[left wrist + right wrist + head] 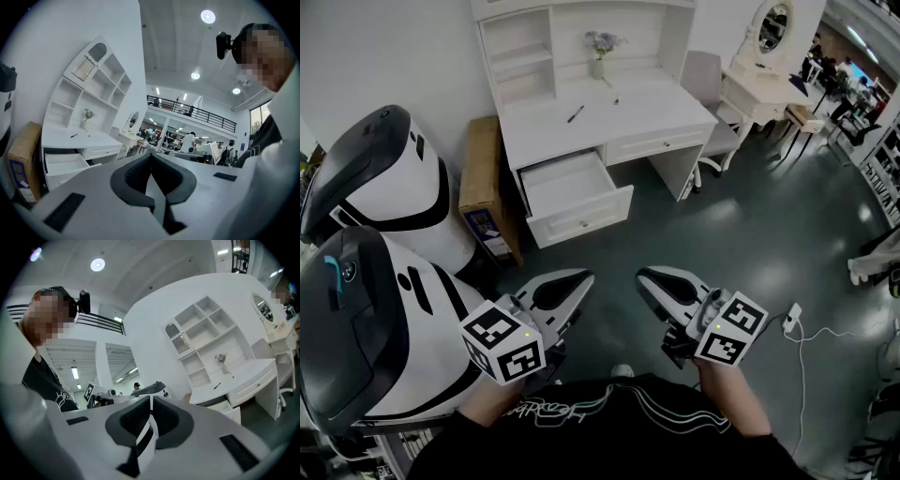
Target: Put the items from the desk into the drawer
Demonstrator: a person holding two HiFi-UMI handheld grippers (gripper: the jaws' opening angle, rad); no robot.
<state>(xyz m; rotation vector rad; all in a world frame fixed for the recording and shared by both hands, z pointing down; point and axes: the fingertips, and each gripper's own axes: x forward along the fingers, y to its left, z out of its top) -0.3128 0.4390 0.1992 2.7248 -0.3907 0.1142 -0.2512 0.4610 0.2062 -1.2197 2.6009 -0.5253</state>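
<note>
Left tool: the left tool, white with black ribbed pads, is hanging low in front of the person's dark shirt. Its jaws are pressing together at the tips, with nothing between them.
Right tool: the right tool, of the same make, is hanging beside it. Its jaws are also meeting at the tips and gripping nothing.
Aim: both tools are pointing across the grey floor toward the white wooden desk, well apart from it.
Counter: the flat white counter of the desk is carrying the things and is showing in both gripper views.
Pen: a slim black pen is lying at an angle near the middle of the counter.
Small item: a short dark object, too small to identify, is lying behind and to the right of the pen.
Vase: a small pale vase of purple flowers is standing upright at the back of the counter, under the open shelves.
Drawer: the white left-hand drawer is standing pulled out below the counter, and its inside is looking bare.
Box: a brown cardboard box is leaning just beside the desk's left side.
Machines: two large white-and-black rounded machines are standing on the person's left.
Vanity: a white dressing table with an oval mirror is standing to the right of the desk.
</note>
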